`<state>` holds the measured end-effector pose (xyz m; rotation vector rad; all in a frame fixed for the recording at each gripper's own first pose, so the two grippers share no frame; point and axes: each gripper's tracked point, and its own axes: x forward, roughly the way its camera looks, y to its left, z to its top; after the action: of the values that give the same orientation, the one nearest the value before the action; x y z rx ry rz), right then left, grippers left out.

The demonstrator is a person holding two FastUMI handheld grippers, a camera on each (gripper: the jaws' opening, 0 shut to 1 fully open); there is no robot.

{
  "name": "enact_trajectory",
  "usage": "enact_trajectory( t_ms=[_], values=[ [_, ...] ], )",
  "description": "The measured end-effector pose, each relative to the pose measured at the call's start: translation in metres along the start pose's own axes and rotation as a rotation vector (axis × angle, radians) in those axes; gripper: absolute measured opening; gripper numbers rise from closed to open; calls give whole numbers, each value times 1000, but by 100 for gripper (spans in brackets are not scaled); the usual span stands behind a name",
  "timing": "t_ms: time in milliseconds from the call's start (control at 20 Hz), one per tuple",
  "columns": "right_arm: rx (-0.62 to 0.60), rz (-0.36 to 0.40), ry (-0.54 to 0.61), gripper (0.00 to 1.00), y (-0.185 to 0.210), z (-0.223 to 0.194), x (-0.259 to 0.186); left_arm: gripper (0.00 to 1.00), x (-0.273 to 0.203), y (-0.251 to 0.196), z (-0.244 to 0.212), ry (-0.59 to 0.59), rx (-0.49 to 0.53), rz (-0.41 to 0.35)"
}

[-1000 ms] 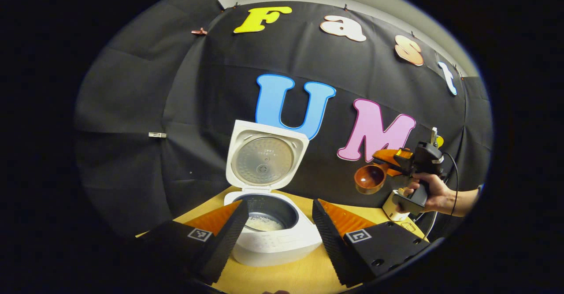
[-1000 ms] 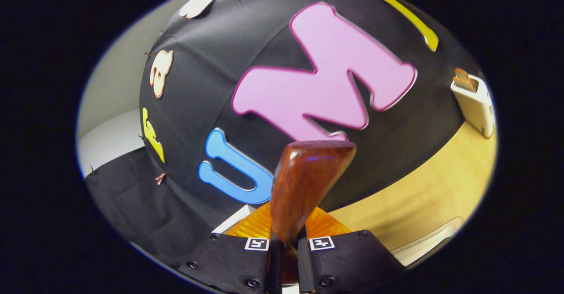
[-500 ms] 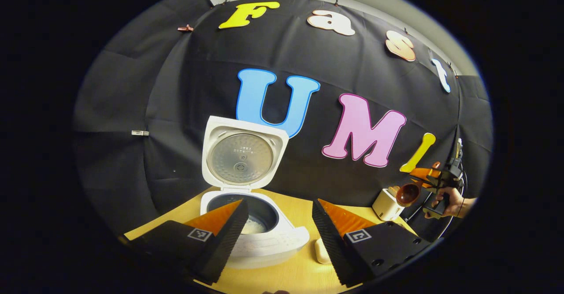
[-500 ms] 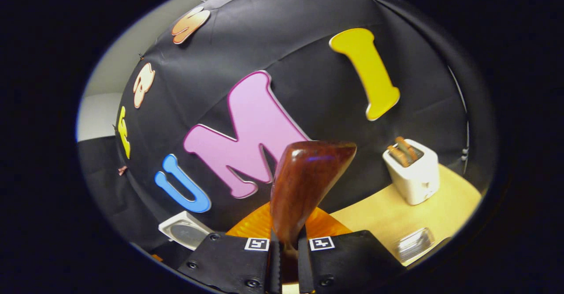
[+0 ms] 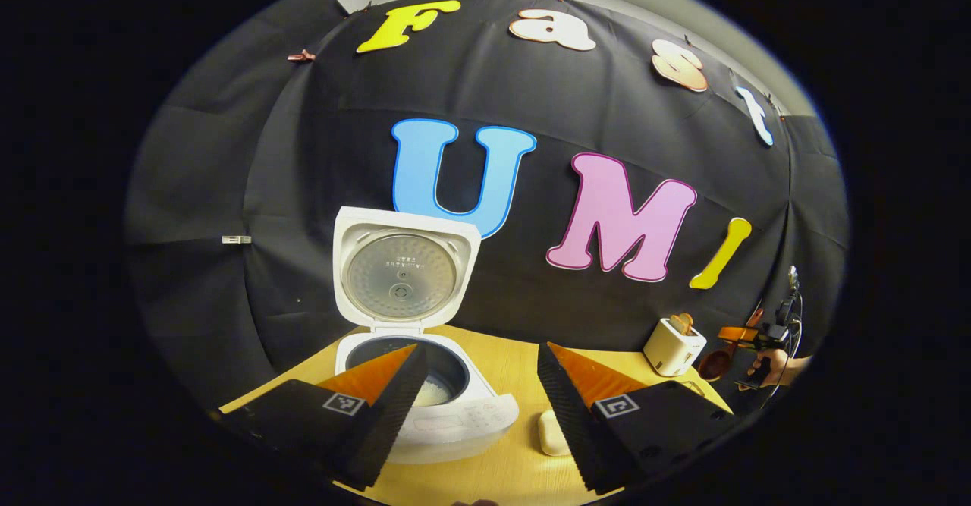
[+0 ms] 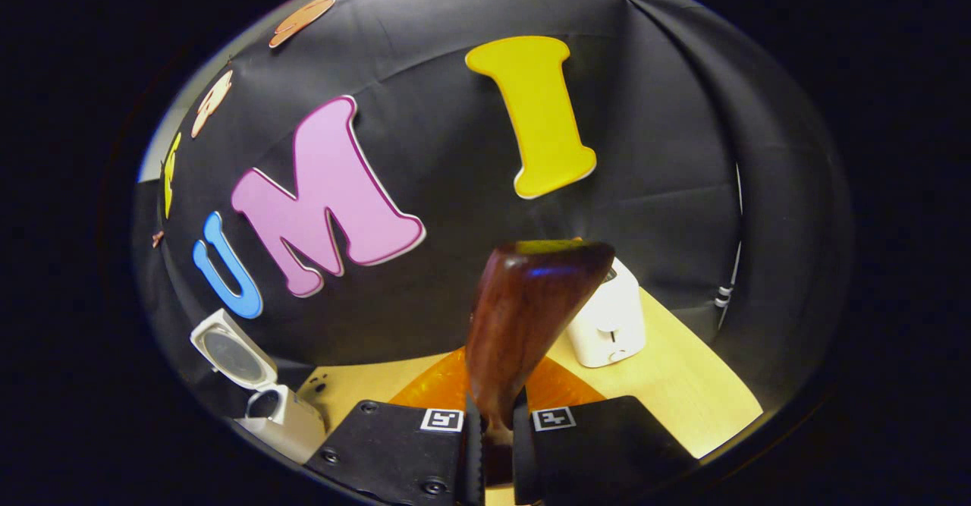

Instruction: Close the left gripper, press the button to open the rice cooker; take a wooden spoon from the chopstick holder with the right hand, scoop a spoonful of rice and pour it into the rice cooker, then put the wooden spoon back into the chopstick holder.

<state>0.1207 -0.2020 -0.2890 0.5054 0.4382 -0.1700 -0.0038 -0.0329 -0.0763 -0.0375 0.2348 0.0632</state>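
The white rice cooker (image 5: pixel 425 415) stands open on the wooden table (image 5: pixel 516 369), its lid (image 5: pixel 400 275) upright and white rice (image 5: pixel 434 392) in the pot. My left gripper (image 5: pixel 479 350) hangs open in front of it, holding nothing. Far right, a hand holds my right gripper (image 5: pixel 740 333), shut on the dark wooden spoon (image 5: pixel 713 364) beside the white chopstick holder (image 5: pixel 673 345). In the right gripper view the spoon (image 6: pixel 523 324) sticks up from my right gripper (image 6: pixel 493 430), its bowl covering part of the holder (image 6: pixel 611 324). The cooker (image 6: pixel 262 396) lies low on the left.
A small white rounded object (image 5: pixel 548 432) lies on the table just right of the cooker. Another wooden utensil (image 5: pixel 683 322) stands in the holder. The black cloth wall runs close behind the table. A cable (image 5: pixel 789 316) hangs near the right hand.
The right gripper has carried the spoon right and down, from mid-air to beside the chopstick holder. The left gripper view has drifted, so the cooker sits further left in it.
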Motion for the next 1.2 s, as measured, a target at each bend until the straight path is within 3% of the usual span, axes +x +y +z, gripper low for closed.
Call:
enact_trajectory(
  t_ms=[450,1050,1100,1150,1200],
  values=[
    [-60,10,142,19,-36,-75,32,94,1,-17,2,32,10,42],
    [-100,18,249,19,-55,-128,52,94,-5,-42,-13,87,54,47],
    [-88,24,241,9,-53,-126,55,94,-4,-40,-14,91,56,51],
    [-75,27,236,9,-53,-124,58,94,-5,-40,-15,93,58,55],
    [-64,32,236,21,-53,-123,57,94,-6,-40,-16,96,56,58]
  ],
)
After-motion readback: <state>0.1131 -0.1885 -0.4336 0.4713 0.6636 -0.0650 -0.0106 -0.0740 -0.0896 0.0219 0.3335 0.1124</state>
